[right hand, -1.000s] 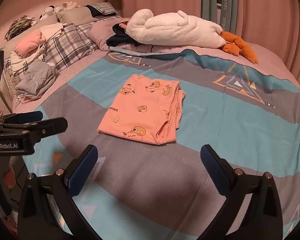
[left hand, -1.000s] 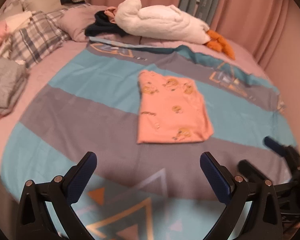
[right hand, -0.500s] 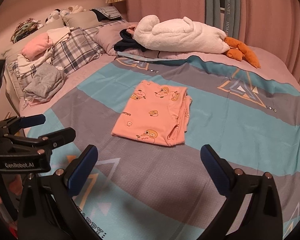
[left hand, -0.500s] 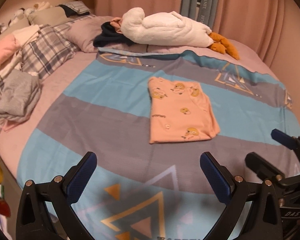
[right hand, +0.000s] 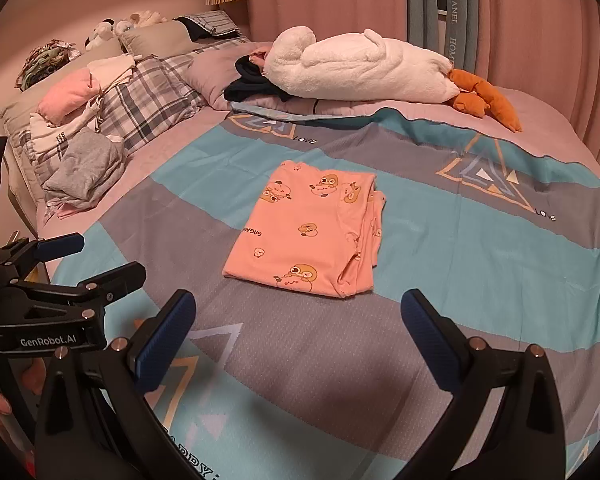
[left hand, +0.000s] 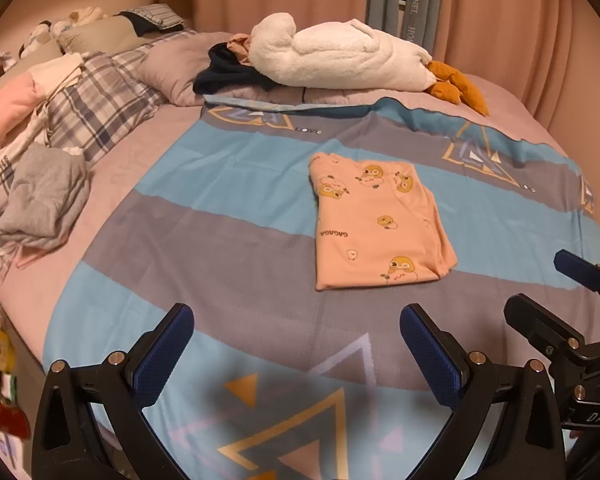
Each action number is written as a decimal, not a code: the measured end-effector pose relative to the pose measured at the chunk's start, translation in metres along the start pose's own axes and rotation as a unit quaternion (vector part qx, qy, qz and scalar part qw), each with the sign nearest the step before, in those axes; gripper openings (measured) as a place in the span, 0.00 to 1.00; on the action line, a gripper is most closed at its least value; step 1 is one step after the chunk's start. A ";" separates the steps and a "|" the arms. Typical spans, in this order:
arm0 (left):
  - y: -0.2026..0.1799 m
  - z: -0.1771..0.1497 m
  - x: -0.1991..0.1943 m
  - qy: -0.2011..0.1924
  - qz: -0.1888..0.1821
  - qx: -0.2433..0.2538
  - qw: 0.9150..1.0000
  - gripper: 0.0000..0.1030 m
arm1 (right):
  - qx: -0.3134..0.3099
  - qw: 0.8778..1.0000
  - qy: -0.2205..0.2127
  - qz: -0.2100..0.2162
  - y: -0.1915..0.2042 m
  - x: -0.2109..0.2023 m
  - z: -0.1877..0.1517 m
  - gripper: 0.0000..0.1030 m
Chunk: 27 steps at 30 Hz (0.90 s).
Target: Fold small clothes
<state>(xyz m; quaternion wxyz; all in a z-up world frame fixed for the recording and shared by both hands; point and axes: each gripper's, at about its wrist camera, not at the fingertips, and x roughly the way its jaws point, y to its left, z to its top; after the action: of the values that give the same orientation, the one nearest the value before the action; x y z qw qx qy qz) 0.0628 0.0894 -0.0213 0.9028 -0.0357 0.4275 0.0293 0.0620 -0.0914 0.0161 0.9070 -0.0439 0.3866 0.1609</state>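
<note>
My left gripper (left hand: 296, 344) and right gripper (right hand: 298, 328) hang empty, jaws spread, over the bedspread (left hand: 236, 240). The folded peach pyjama garment (left hand: 374, 226), at 12 o'clock, looks soft and light; I'd pinch its near corners.

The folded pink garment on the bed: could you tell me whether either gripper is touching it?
Apart. In the right wrist view, bare bedspread lies between the folded pink garment and the open right gripper; the left gripper is likewise short of it.
</note>
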 end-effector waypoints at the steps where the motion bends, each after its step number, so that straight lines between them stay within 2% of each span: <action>1: 0.000 0.000 0.000 0.000 0.000 0.001 1.000 0.99 | -0.001 1.000 0.000 0.000 0.000 0.000 0.001 1.00; 27: -0.002 0.002 0.000 -0.004 0.004 0.007 1.000 0.99 | -0.002 1.000 -0.001 0.001 0.004 0.002 0.005 1.00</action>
<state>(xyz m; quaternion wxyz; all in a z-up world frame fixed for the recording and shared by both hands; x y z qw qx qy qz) 0.0649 0.0878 -0.0202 0.9049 -0.0272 0.4238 0.0300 0.0655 -0.0859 0.0181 0.9074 -0.0450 0.3851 0.1624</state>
